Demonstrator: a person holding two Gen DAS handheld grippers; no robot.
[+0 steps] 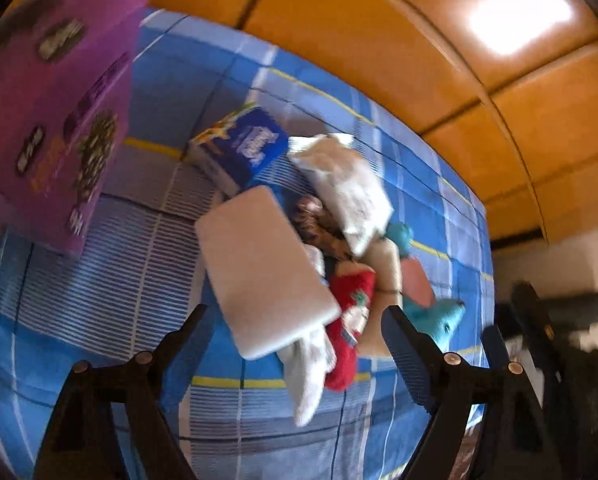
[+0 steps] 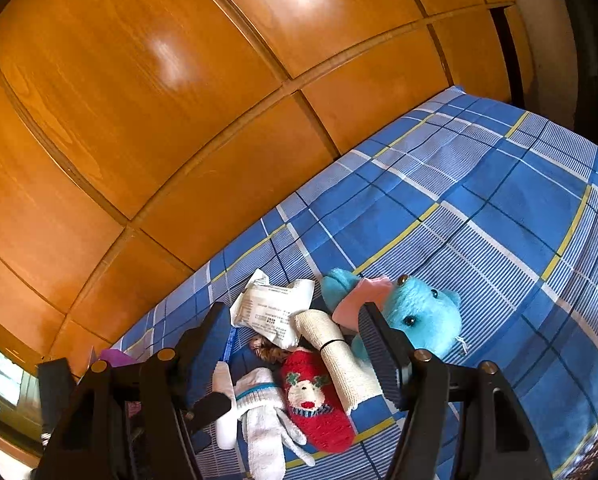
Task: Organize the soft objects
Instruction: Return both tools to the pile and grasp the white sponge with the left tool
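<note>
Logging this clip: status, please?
Left gripper open, empty, over pile. Right gripper open, empty. Red sock, white glove, blue plush unsorted on bed. White pad overlaps pile.

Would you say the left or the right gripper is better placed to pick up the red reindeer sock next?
Probably the right gripper: its open, empty jaws already frame the red reindeer sock, seen unobstructed. From the left gripper, the white foam pad overlaps the sock.

Glossy orange wooden wardrobe doors [image 2: 179, 120] fill the upper frame, reflecting bright light; a blue plaid bedspread [image 2: 499, 208] covers the bed below.
</note>
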